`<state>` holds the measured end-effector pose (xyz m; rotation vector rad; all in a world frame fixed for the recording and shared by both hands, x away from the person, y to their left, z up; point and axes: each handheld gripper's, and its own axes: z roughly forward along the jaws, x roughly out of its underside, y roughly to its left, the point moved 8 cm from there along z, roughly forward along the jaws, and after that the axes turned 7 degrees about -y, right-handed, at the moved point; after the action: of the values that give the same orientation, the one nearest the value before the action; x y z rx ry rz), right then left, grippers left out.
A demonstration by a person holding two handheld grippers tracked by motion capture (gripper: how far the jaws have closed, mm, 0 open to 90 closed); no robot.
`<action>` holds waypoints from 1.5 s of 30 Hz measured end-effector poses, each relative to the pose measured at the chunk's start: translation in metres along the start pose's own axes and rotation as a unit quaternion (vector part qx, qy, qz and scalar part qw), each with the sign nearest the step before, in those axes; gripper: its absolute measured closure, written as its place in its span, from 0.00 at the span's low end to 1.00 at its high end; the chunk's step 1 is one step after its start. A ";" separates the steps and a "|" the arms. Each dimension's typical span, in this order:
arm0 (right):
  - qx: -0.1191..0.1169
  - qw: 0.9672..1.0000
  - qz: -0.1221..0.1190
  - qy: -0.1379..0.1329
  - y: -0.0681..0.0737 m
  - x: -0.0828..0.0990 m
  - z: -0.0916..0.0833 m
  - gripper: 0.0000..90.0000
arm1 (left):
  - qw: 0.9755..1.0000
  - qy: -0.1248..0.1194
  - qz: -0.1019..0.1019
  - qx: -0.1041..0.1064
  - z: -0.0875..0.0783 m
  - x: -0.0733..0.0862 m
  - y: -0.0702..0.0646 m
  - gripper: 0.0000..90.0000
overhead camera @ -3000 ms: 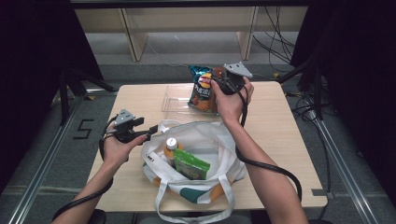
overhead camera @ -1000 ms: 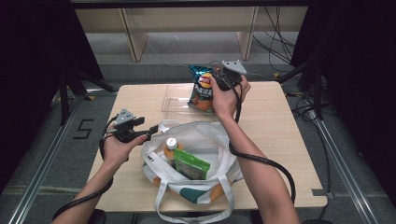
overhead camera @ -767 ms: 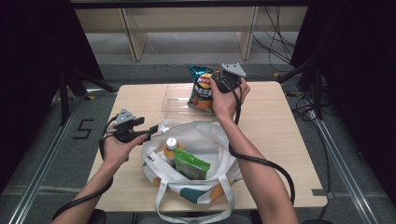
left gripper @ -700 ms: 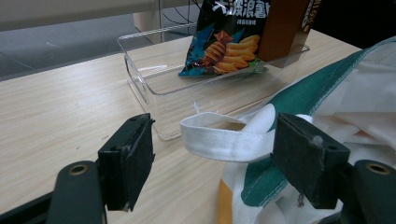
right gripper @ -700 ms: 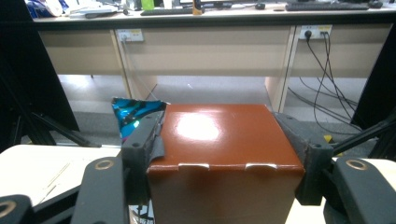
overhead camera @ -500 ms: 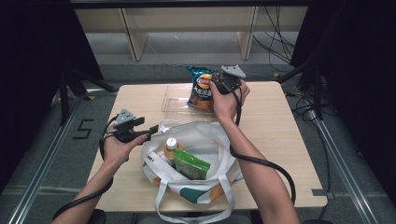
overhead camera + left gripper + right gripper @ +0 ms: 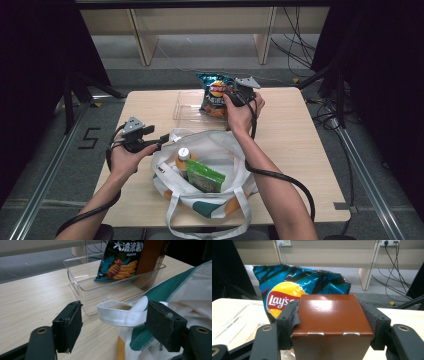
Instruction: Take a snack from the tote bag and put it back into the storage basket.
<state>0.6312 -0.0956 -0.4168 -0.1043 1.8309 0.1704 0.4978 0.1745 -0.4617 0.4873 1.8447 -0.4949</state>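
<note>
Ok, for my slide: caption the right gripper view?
Right gripper clamps a brown box before a chip bag.

High view: overhead from person's side, facing forward and down over table (image 7: 300,130). Gripper views: low, close, along own jaws. Shared by all: chip bag (image 7: 214,92) (image 7: 122,258) (image 7: 294,287).

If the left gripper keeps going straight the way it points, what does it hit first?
Probably the white bag handle looped just ahead of the open left gripper; beyond it stands the clear tray. Depth is hard to judge.
</note>
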 end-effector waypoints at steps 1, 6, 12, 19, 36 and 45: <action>0.003 1.000 0.001 0.000 0.000 0.001 0.000 0.43 | 1.000 0.000 -0.001 0.001 0.000 0.000 -0.001 0.31; -0.005 1.000 0.000 0.002 0.000 0.003 -0.002 0.41 | 1.000 0.003 0.002 -0.001 0.000 0.000 0.000 0.31; -0.026 1.000 0.004 0.009 0.002 0.003 -0.006 0.37 | 1.000 0.002 0.001 -0.001 0.000 0.000 -0.001 0.31; -0.039 0.999 0.016 0.002 -0.001 -0.009 -0.016 0.35 | 1.000 0.002 0.002 0.000 -0.001 0.000 -0.001 0.31; -0.075 0.997 0.002 -0.021 -0.004 -0.027 -0.042 0.43 | 1.000 -0.004 0.000 -0.004 -0.002 -0.003 0.001 0.32; -0.095 0.995 -0.012 -0.017 -0.005 -0.028 -0.059 0.57 | 1.000 -0.005 0.002 -0.004 -0.003 -0.004 -0.001 0.32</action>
<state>0.5830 -0.1111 -0.3750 -0.2538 1.7752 0.3278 0.4965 0.1752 -0.4574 0.4814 1.8352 -0.4865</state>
